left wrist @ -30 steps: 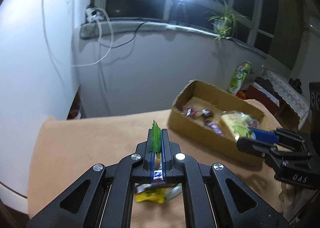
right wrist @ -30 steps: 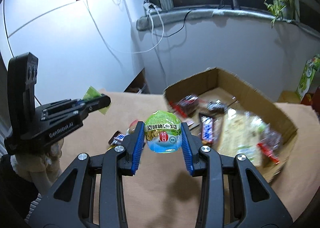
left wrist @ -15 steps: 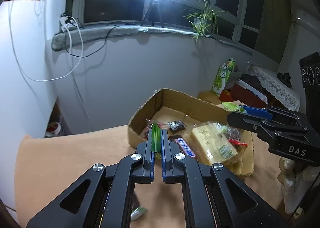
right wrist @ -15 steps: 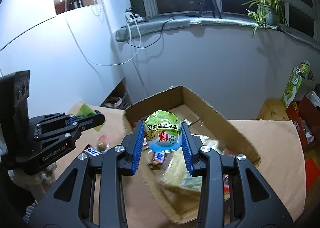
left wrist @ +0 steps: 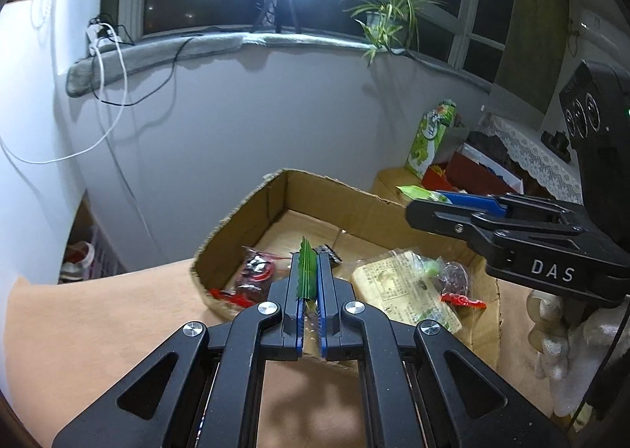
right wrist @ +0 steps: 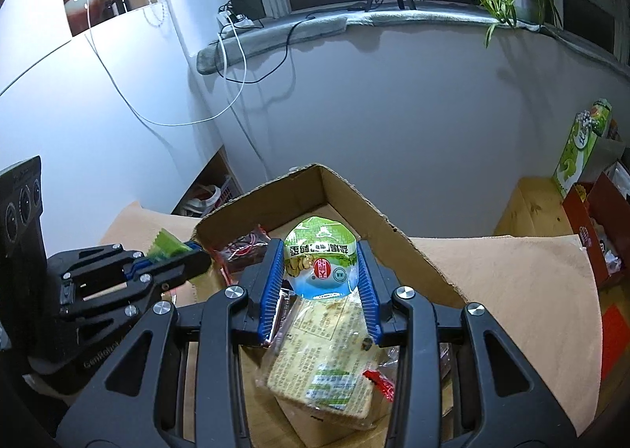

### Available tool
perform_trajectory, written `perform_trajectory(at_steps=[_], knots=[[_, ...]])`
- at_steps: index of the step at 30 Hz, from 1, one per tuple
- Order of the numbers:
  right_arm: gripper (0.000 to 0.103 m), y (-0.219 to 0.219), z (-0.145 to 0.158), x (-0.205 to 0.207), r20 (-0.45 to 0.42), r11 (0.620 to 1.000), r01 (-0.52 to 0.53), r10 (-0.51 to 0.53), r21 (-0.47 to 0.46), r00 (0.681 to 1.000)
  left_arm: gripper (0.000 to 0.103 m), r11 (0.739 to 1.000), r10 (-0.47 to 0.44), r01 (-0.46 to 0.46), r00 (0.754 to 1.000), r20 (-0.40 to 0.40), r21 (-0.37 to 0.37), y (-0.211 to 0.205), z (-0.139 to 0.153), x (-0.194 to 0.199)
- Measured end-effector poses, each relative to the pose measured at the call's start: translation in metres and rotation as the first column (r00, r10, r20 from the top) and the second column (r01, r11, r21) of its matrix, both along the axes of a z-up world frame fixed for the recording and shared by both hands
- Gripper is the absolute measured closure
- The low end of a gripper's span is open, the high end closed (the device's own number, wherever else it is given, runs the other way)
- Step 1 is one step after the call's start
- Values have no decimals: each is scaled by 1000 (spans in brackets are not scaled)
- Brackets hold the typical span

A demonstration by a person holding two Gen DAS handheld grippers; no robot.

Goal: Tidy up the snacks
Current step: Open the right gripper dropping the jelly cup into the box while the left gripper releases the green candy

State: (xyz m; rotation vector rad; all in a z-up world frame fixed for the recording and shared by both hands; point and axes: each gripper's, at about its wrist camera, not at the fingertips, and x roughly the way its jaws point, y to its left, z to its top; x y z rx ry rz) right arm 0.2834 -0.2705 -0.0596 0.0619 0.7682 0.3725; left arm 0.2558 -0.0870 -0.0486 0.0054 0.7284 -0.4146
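Observation:
An open cardboard box [left wrist: 354,204] stands on the tan table and holds several wrapped snacks, among them a pale cracker pack [left wrist: 405,294] and red-and-black packets [left wrist: 256,274]. My left gripper [left wrist: 308,271] is shut on a thin green wrapper [left wrist: 308,271], held over the box's near left edge. My right gripper [right wrist: 319,267] is shut on a round green, white and blue snack pack [right wrist: 319,263], held above the cracker pack [right wrist: 330,361] in the box [right wrist: 354,192]. The right gripper shows in the left wrist view [left wrist: 433,208], and the left gripper in the right wrist view [right wrist: 185,255].
The tan table cloth [left wrist: 98,322] spreads left of the box and to its right [right wrist: 512,282]. A white wall with hanging cables [left wrist: 118,101] stands behind. A green carton [left wrist: 431,137] and a red box [right wrist: 590,227] sit off the table's far right.
Both grippers have moved with their snacks toward the box and now hang over it. The loose snacks on the cloth have dropped out of view.

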Motion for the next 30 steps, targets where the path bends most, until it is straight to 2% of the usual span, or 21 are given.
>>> perform_trajectory(at_steps=[10, 13, 15, 16, 18, 20, 30], knots=[[62, -3, -3, 3, -6, 1000, 7, -7, -8, 1000, 99, 999, -27, 27, 1000, 5, 20, -16, 1, 1], [58, -4, -1, 0, 1, 1000, 18, -18, -15, 1000, 85, 999, -26, 26, 1000, 13, 25, -18, 3, -1], [45, -5, 1, -1, 8, 1000, 23, -23, -15, 1000, 82, 999, -25, 25, 1000, 17, 23, -18, 5, -1], [44, -6, 2, -2, 14, 1000, 26, -25, -15, 1000, 82, 999, -25, 25, 1000, 19, 24, -19, 6, -2], [43, -7, 4, -5, 23, 999, 30, -29, -15, 999, 70, 999, -22, 21, 1000, 22, 28, -20, 7, -3], [43, -8, 6, -8, 26, 999, 34, -33, -13, 999, 66, 999, -19, 18, 999, 27, 30, -20, 8, -4], [42, -9, 18, -23, 49, 999, 42, -41, -14, 998, 66, 1000, -12, 11, 999, 43, 26, -18, 17, -15]])
